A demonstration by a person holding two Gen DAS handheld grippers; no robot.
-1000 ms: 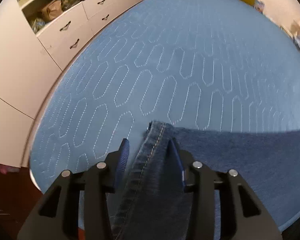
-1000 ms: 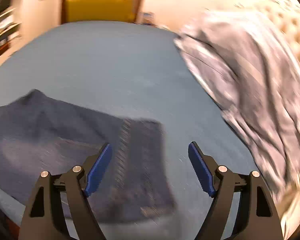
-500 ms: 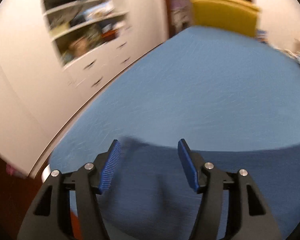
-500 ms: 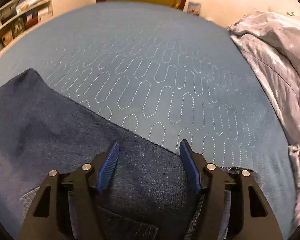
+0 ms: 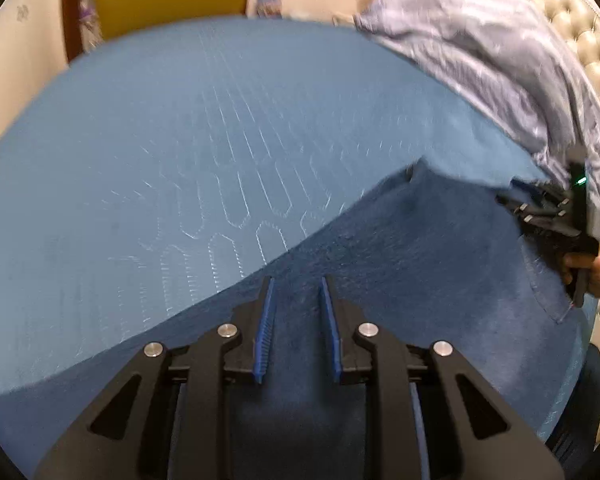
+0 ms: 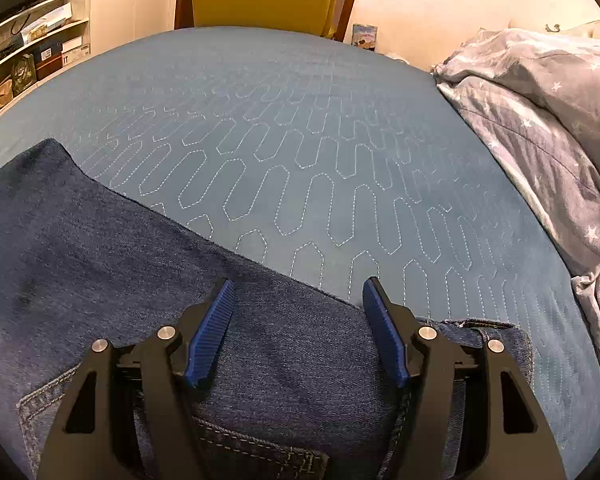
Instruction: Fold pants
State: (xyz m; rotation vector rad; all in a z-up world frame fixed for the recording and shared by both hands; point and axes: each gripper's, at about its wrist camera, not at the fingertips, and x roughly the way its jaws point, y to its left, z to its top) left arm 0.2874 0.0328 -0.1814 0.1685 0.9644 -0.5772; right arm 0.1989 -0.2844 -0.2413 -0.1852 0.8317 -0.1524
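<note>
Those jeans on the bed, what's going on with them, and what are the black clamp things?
A person is folding a pair of jeans spread on a blue quilted bedspread, using a handheld gripper in each hand. The left gripper hovers over the denim, its blue fingers closing, with nothing pinched between them that I can see. The right gripper is open above the waistband end, near a back pocket. A rumpled star-print duvet lies beside the jeans.

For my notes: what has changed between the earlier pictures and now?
The left gripper let go of the jeans' hem, swung toward the right gripper, and its jaws are closing, gripping nothing. The right gripper came down over the waistband, jaws open. The jeans stay flat.
</note>
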